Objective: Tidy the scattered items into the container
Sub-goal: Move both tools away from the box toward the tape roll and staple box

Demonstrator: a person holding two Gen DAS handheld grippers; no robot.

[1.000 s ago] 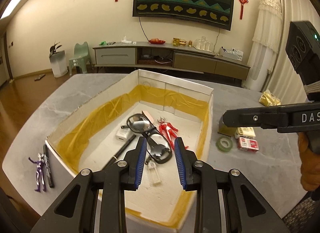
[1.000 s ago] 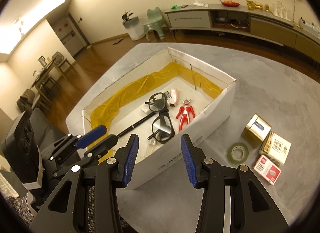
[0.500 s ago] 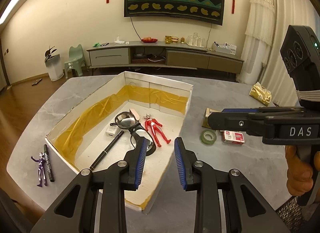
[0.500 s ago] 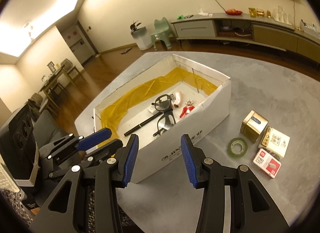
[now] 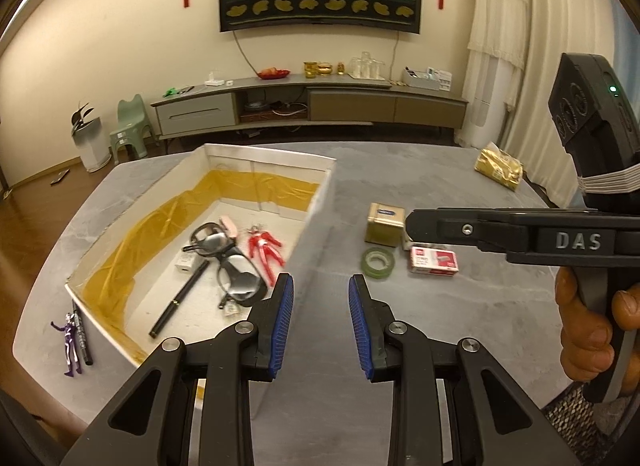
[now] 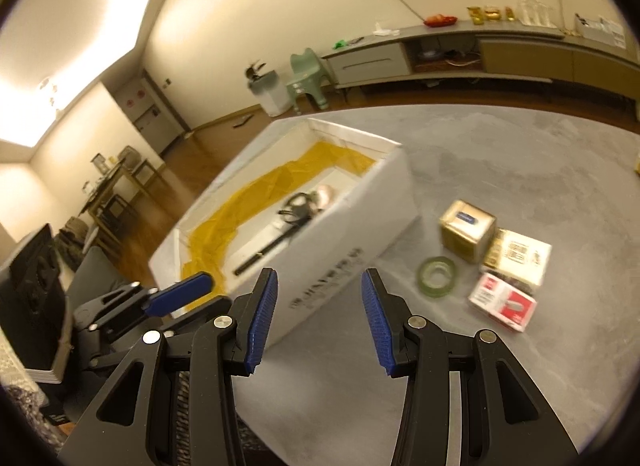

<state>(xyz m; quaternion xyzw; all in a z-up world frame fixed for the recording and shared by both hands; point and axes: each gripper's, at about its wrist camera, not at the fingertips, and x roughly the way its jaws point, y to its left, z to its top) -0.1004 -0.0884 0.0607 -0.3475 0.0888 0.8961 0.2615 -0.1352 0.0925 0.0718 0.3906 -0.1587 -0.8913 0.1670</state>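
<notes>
Both claws are wide and hold nothing: the left claw (image 5: pixel 320 322) and the right claw (image 6: pixel 318 316). The white box (image 6: pixel 340 262) sits on the worktop (image 5: pixel 440 326). Beside it lie a tape roll (image 6: pixel 437 276), a gold tin (image 6: pixel 467 230) and a small red box (image 6: pixel 502 305). The tape roll looks light and stiff. I would pinch it across its ring. The tin looks smooth, so it may slip.

Cream walls (image 5: pixel 100 25) — wood floor (image 5: pixel 32 217).

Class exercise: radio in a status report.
Both grippers, left and right, open, empty. Tape roll, gold tin, staple box outside white box. Path clear.
</notes>
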